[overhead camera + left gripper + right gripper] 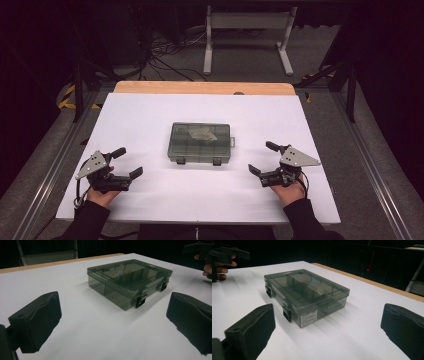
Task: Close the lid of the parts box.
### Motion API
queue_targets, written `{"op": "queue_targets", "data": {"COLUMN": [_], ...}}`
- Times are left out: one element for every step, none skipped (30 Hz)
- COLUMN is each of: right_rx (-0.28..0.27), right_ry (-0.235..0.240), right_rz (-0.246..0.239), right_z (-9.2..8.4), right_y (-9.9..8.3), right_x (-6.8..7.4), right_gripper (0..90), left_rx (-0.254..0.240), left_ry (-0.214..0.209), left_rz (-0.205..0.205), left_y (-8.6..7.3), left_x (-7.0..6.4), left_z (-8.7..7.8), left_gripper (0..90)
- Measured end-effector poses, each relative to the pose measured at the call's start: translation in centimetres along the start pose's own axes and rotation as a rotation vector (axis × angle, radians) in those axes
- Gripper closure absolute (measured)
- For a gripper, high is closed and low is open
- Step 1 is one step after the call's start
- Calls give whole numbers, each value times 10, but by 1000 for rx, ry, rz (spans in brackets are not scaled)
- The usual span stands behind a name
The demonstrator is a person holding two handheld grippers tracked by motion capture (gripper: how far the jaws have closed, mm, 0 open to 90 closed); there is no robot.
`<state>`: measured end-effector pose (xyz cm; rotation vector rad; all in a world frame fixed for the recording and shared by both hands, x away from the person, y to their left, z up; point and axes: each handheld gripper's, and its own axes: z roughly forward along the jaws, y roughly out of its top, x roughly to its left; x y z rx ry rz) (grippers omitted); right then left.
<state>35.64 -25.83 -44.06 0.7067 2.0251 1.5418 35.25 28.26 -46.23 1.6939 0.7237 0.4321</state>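
Note:
A smoky see-through compartment box (pixel 200 142) lies flat in the middle of the white table (pixel 145 112), lid down. Its two black latches (pixel 180 160) face the near edge, and something pale lies inside toward the back. My left gripper (pixel 130 161) rests at the front left, open and holding nothing. My right gripper (pixel 260 157) rests at the front right, also open. In the left gripper view the box (pixel 130 280) sits ahead of the spread jaws, apart from them. In the right gripper view the box (pixel 304 290) likewise lies beyond the jaws, and a white label shows on its end.
A wooden strip (pixel 205 88) edges the table's far side. Behind it on the floor stand a white metal frame (pixel 247 30) and loose cables (pixel 165 55). Metal rails run along both sides of the table. Bare white surface surrounds the box.

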Motion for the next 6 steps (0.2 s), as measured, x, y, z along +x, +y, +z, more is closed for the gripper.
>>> {"op": "queue_targets", "data": {"right_rx": [2,4,4,4,4,4], "right_ry": [-2,-2,-3,-3,-3,-3], "right_rz": [2,3,2,2,3,3], "right_z": [0,0,0,0,0,0], "right_y": [0,0,0,0,0,0], "right_x": [0,0,0,0,0,0], "right_gripper": [1,1,1,1,1,1], "left_rx": [0,-3,-7,-7,-4,-4], "left_ry": [-3,2,6,6,8,8], "left_rz": [-2,0,1,1,7,7], "left_y": [0,0,0,0,1,1], "left_x": [0,0,1,1,0,0], "left_z": [0,0,-1,-1,0,0], "left_gripper": [5,5,5,6,6,6]}}
